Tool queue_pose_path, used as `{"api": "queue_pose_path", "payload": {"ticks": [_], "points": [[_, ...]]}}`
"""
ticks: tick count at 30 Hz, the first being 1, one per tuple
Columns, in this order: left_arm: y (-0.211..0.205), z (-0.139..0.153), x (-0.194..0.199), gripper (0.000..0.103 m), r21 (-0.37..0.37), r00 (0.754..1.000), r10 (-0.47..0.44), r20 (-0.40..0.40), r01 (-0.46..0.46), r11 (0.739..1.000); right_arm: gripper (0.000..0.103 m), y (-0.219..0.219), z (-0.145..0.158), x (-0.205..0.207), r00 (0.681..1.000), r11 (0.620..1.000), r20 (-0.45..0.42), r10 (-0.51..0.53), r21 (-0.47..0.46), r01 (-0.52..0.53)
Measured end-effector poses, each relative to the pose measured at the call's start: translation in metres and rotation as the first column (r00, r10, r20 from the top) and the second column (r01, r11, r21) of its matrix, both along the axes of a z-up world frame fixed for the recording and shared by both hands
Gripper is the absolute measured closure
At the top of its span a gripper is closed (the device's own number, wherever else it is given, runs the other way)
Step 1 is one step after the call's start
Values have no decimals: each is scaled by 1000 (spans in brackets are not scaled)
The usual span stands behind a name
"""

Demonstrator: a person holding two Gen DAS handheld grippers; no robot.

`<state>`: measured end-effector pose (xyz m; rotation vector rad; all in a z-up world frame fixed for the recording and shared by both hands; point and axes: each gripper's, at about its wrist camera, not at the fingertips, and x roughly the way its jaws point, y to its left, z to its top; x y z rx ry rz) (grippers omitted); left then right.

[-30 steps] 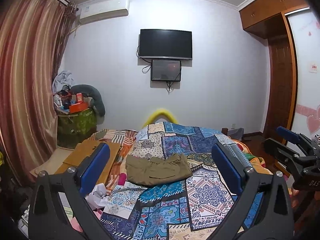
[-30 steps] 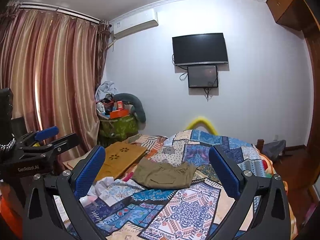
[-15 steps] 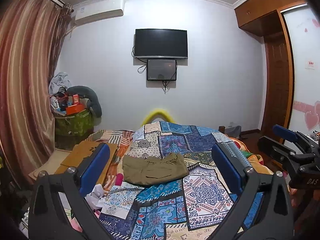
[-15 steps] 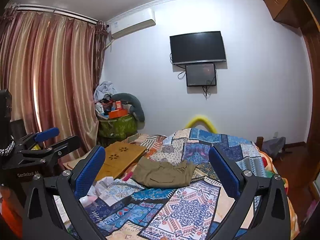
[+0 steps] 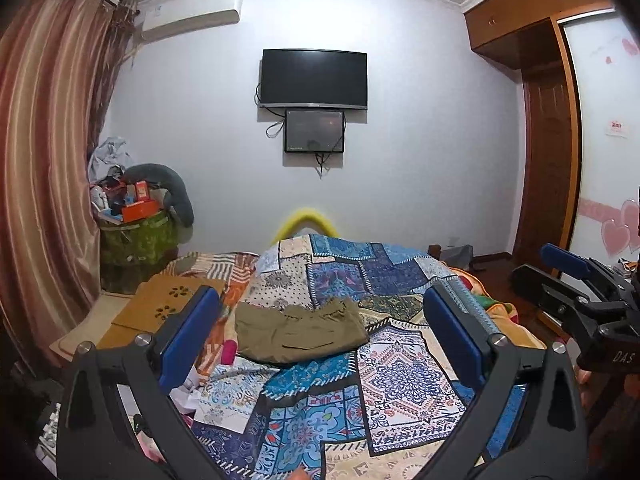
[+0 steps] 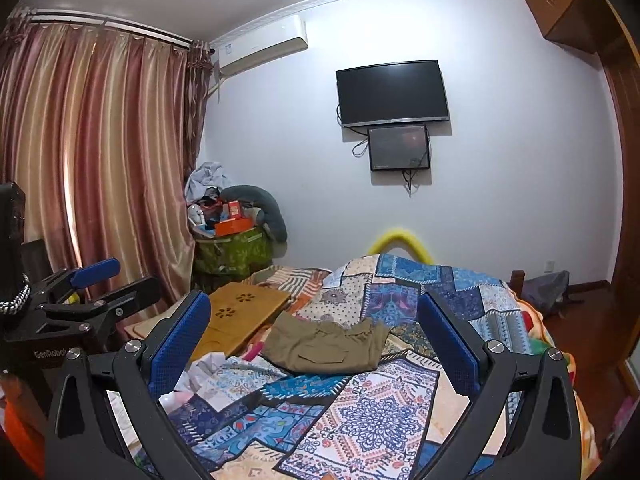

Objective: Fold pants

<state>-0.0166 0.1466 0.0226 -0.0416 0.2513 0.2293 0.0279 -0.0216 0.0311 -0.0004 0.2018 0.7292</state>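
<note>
Both claws are wide open and hold nothing. From the left wrist, the left claw (image 5: 320,340) hangs up in the air over the near end of the bed, with its blue pads (image 5: 188,336) far apart. From the right wrist, the right claw (image 6: 316,344) does the same, just beside it. Each claw can be seen at the edge of the other one's view, so they sit side by side. They are well apart from the pants, so I think the folding is done, or close to done, and the claws are held back to stay out of the way.

Under the claws is a quilt (image 5: 400,376) with lots of blue and cream squares. It is spread over the bed and makes a soft, flat place to fold on. Some white crumpled stuff (image 6: 208,364) lies at the near left edge.

A bit farther on are the pants (image 5: 300,332). They are brown-green and lie in the middle of the quilt, folded into a short, flat bundle. A pocket flap faces up. The far edge looks a bit bumpy, so it may want a little pat.

To the left of the pants is a wooden board (image 6: 240,316) with flower holes.

Farther back in the left corner is a green bin (image 6: 232,254) piled with things, next to long curtains (image 6: 100,168).

On the far wall hangs a TV (image 5: 314,78).
</note>
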Motion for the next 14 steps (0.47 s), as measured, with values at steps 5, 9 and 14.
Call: {"api": "queue_pose_path", "payload": {"ticks": [5,9,14], "points": [[1,-2,0,0,-6,1000,-1,-5,1,1000,0,0,0,0,1000,1000,1,-1,-1,1],[0,-2,1,0,-3,1000,-1,-7,1,1000,0,0,0,1,1000,1000,-1,0,1,0],[0,-4,5,0,-6,1000,-6,-12,6,1000,0,0,0,2,1000,1000,-5,-5,4,5]]}}
